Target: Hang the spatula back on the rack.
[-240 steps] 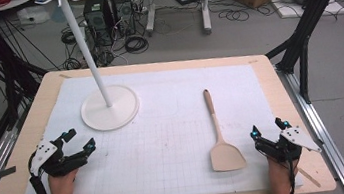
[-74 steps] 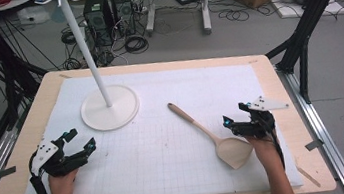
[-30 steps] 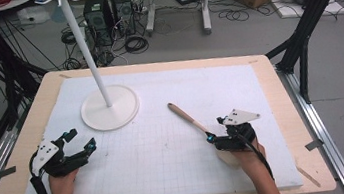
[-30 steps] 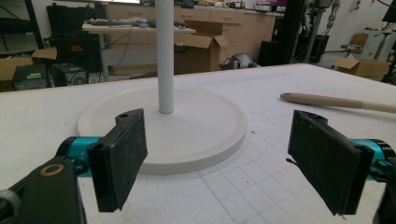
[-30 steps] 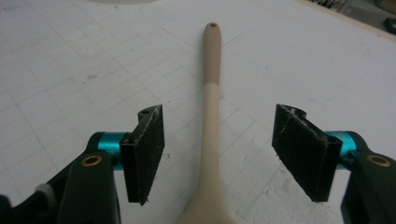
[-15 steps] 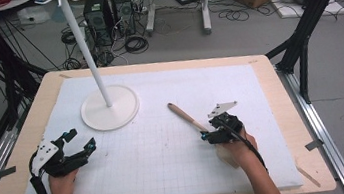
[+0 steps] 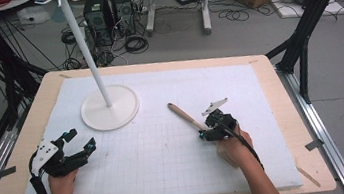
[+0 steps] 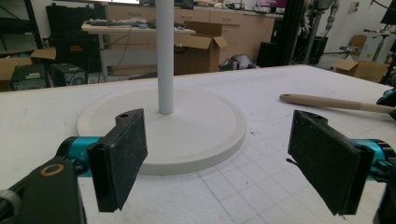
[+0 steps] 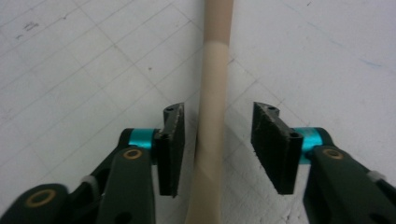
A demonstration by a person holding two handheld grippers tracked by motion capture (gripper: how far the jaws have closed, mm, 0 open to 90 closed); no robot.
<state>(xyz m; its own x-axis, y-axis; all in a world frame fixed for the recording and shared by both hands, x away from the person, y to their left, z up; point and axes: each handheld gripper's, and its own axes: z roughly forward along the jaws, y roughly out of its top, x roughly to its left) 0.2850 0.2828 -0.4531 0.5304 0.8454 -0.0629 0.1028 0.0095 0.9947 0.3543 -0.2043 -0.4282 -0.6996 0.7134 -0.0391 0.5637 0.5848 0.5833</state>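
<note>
A wooden spatula (image 7: 185,115) lies on the white foam mat, handle end toward the far left, its blade hidden under the person's right hand. My right gripper (image 7: 206,134) points down over the handle. In the right gripper view the handle (image 9: 215,70) runs between the pads (image 9: 273,149) of my right gripper (image 9: 219,144). The jaws have just been closing; a gap still shows on each side, so it is open. My left gripper (image 7: 81,139) rests at the front left, open and holding nothing (image 8: 222,158).
A white stand with a round base (image 7: 109,107) and a tall pole (image 7: 84,43) rises at the back left, straight ahead of the left gripper (image 8: 187,121). The spatula handle (image 8: 327,101) shows to its right. The mat lies on a wooden table (image 7: 288,112).
The right hand has slid along the spatula from its blade end up onto the handle, and its jaws have narrowed around the handle. The left hand has stayed put.
</note>
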